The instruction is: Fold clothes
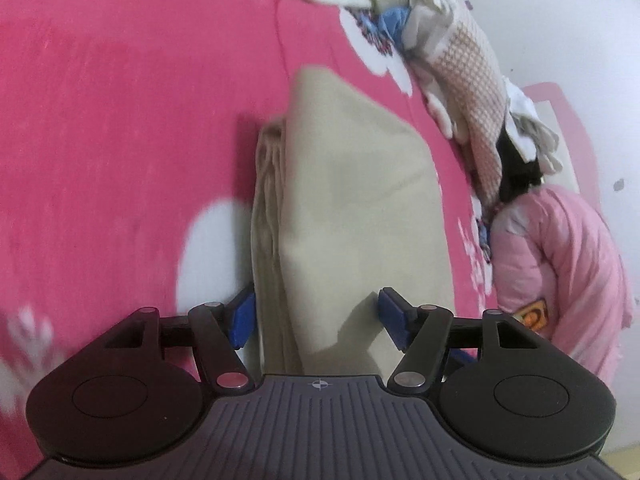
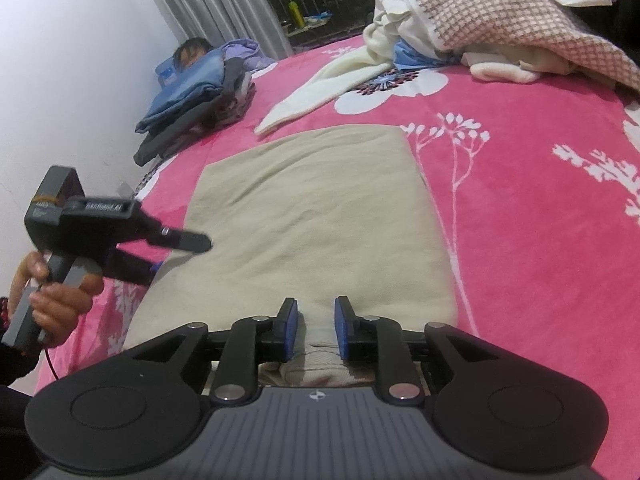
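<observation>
A folded beige garment lies flat on the pink flowered bed cover. In the left wrist view the beige garment shows its stacked folded edges on the left side. My left gripper is open, its blue pads astride the garment's near edge; it also shows in the right wrist view at the garment's left edge, held by a hand. My right gripper is partly open, its pads either side of a bunched bit of the garment's near edge, not clamped on it.
A heap of unfolded clothes with a checked pink-white knit lies at the bed's far right. A stack of folded jeans and dark clothes sits at the far left by the wall. A cream garment lies behind the beige one. A pink padded jacket lies at the right.
</observation>
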Demonstrator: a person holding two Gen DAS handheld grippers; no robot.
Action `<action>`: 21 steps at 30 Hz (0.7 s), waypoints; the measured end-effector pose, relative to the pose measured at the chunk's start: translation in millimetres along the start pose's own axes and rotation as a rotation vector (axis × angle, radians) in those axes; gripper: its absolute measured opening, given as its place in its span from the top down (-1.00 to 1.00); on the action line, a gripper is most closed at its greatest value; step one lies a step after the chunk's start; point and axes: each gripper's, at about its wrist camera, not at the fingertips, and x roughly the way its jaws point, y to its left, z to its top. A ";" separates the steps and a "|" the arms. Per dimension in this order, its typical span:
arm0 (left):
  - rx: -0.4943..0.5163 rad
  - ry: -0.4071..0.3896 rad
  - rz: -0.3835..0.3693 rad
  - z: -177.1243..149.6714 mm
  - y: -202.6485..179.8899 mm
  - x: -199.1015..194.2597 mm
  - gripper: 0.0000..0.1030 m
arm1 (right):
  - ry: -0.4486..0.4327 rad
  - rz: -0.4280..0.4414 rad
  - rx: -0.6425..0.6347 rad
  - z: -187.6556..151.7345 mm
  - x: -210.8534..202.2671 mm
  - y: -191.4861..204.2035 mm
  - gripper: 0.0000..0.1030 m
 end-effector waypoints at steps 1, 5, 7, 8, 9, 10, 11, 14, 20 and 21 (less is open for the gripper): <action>0.004 0.009 -0.003 -4.0 -0.3 0.1 -0.24 | -0.014 0.014 0.000 4.3 -3.7 -1.0 0.44; -0.002 0.008 -0.015 -9.7 0.2 1.1 -0.26 | -0.070 0.071 0.000 21.5 -18.7 -5.0 0.36; -0.010 0.015 -0.023 -5.7 -0.3 4.5 -0.28 | -0.101 0.087 0.022 35.3 -26.2 -14.0 0.25; -0.008 0.016 -0.022 -4.1 -1.7 6.3 -0.28 | -0.102 0.075 0.035 44.5 -26.6 -22.1 0.23; -0.008 0.016 -0.022 -2.9 -3.5 8.1 -0.28 | -0.099 0.064 0.047 53.5 -26.0 -30.2 0.19; -0.007 0.016 -0.021 -1.9 -5.0 10.0 -0.29 | -0.082 0.052 0.055 61.4 -21.8 -38.9 0.18; -0.007 0.015 -0.020 -1.0 -6.4 11.9 -0.30 | -0.057 0.040 0.070 69.1 -15.2 -49.4 0.18; -0.002 0.013 -0.033 -1.4 -8.2 14.8 -0.40 | 0.034 0.056 0.198 85.7 13.0 -87.0 0.18; 0.002 0.022 -0.079 -1.6 -1.7 13.8 -0.41 | 0.150 0.271 0.430 88.0 79.1 -132.8 0.18; -0.004 0.025 -0.083 -0.8 -0.7 14.0 -0.41 | 0.149 0.288 0.438 88.6 85.8 -133.6 0.18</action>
